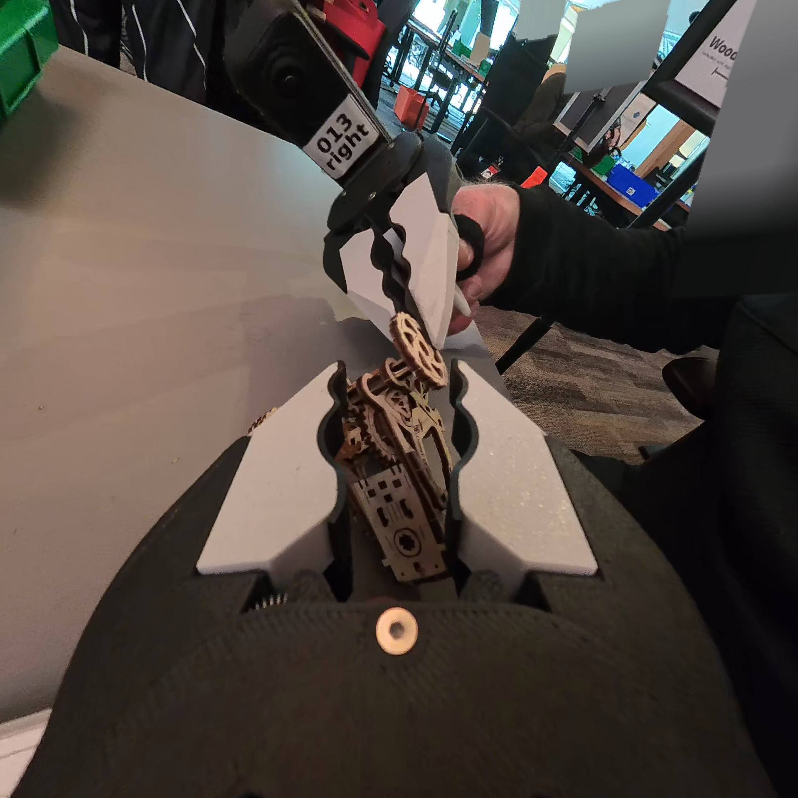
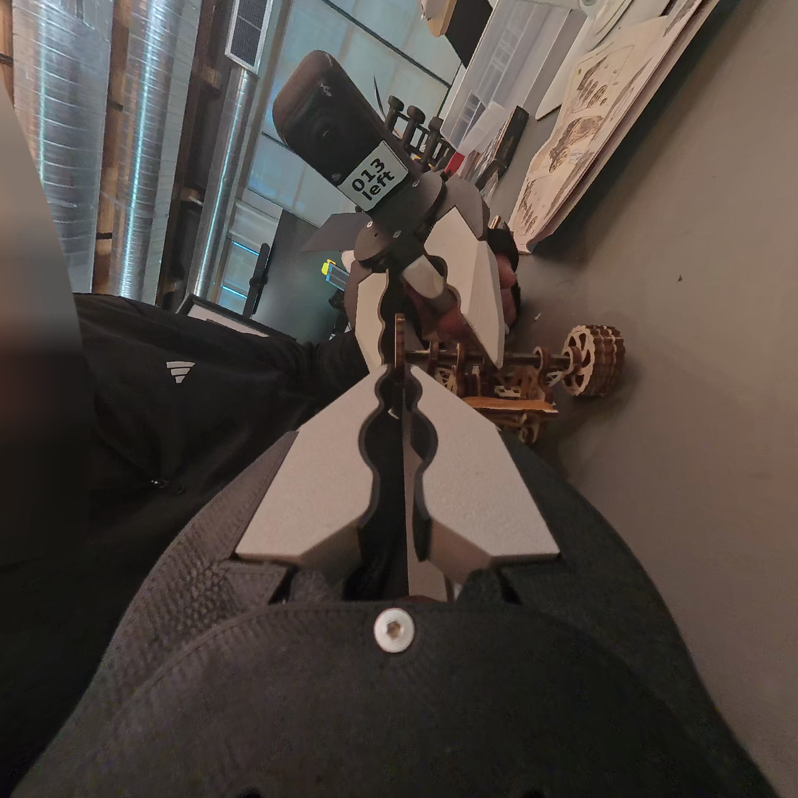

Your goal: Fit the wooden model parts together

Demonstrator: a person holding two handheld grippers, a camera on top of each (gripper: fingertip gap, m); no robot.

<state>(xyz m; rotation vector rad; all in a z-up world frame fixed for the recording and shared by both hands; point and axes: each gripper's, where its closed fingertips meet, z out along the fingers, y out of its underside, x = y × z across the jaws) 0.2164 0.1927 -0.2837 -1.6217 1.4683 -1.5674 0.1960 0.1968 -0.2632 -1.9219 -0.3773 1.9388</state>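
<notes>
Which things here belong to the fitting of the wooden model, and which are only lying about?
Belong to the job:
- wooden model body, held between the left gripper's fingers
- wooden wheel, pinched by the right gripper

Lying about:
- green bin
- sheets with wooden parts on the grey table

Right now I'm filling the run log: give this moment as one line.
stage: fitting wheel | left gripper: shut on wooden model body | right gripper: shut on wooden wheel, at model's end | surface: grey table
</notes>
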